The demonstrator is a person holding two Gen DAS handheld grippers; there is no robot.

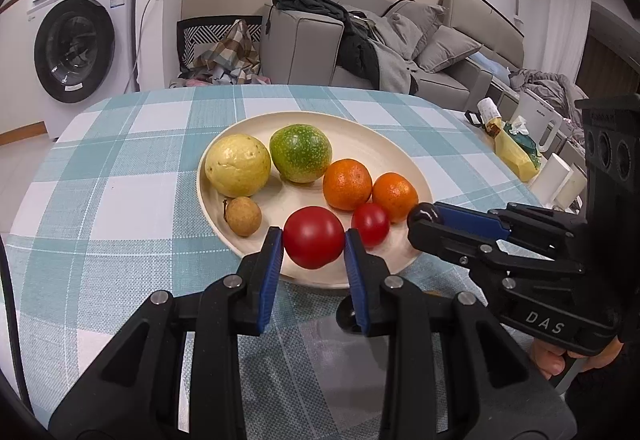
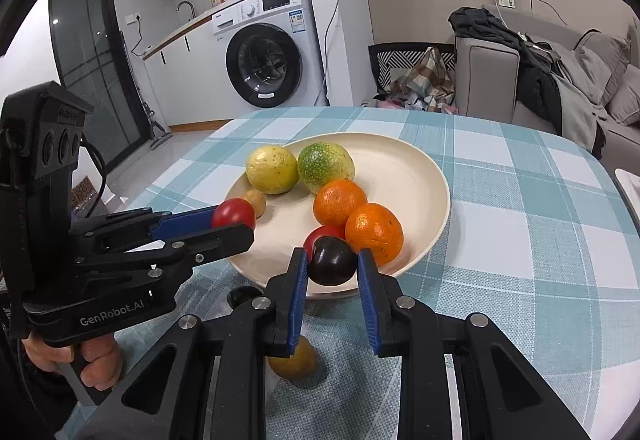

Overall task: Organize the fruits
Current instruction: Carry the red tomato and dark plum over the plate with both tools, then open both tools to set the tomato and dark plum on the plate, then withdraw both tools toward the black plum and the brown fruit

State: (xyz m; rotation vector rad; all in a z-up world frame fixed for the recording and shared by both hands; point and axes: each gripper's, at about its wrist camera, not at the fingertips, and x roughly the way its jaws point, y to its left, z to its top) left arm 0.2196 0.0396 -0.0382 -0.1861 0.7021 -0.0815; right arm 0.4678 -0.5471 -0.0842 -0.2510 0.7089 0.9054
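A cream plate [image 1: 384, 144] [image 2: 404, 168] on the checked tablecloth holds a yellow fruit [image 1: 237, 165], a green fruit [image 1: 300, 153], two oranges [image 1: 347, 184] [image 1: 395, 197], a small brown fruit [image 1: 243, 217] and a small red tomato [image 1: 370, 224]. My left gripper [image 1: 313, 240] is shut on a larger red tomato [image 1: 313, 237] [image 2: 233, 214] over the plate's near rim. My right gripper [image 2: 333, 260] is shut on a dark plum [image 2: 333, 261] [image 1: 425, 215] above the plate's near edge, next to an orange [image 2: 373, 233].
A yellow-brown fruit [image 2: 293, 360] and a dark fruit [image 2: 242, 296] lie on the cloth in front of the plate, under my right gripper. A washing machine [image 1: 76, 40], a chair with clothes [image 1: 224, 48] and a grey sofa [image 1: 400, 40] stand beyond the table [image 1: 120, 200].
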